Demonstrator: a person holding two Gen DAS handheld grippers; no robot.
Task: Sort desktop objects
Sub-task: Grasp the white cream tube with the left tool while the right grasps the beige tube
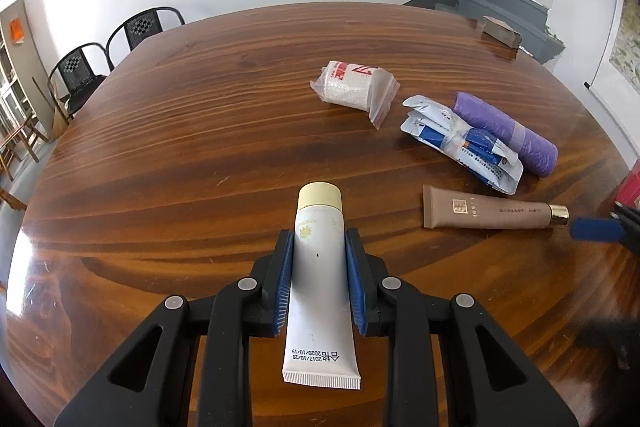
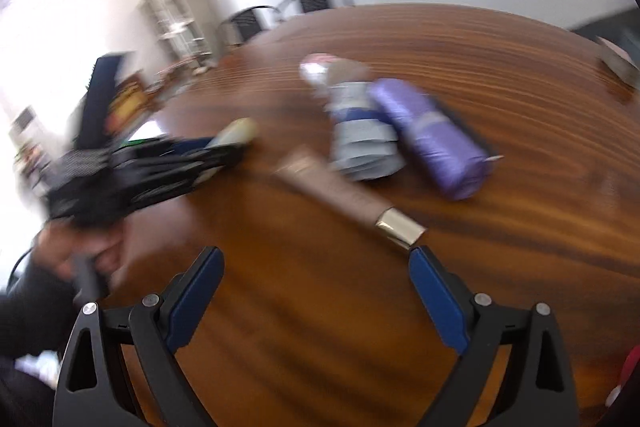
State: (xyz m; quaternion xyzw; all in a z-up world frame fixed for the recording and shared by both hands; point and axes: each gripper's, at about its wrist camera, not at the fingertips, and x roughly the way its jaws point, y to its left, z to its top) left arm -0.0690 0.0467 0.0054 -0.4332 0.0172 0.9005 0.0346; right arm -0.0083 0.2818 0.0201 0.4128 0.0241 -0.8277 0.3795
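Step in hand: looks like a two-handed bit of the sort. One tube is already picked up and the second one is being lined up for a grab.

Left gripper (image 1: 320,239): clamped on the white tube (image 1: 320,267), blue pads pressed on both sides of it, cream cap pointing away over the wooden table (image 1: 180,147).

Right gripper (image 2: 316,255): jaws wide apart, nothing held between them.

Brown tube (image 2: 340,195): lying flat on the table, gold cap nearest the right gripper and just beside the tip of its right-hand finger. The body is not between the fingers yet.

Neighbours: blue-and-white sachet bundle (image 2: 360,143) just past the brown tube, purple roll (image 2: 428,139) beside it, so things are a bit crowded there.

Next move: probably the open jaws get shifted over to straddle the brown tube, then closed. The right wrist view is blurry, so exact alignment can't be called.
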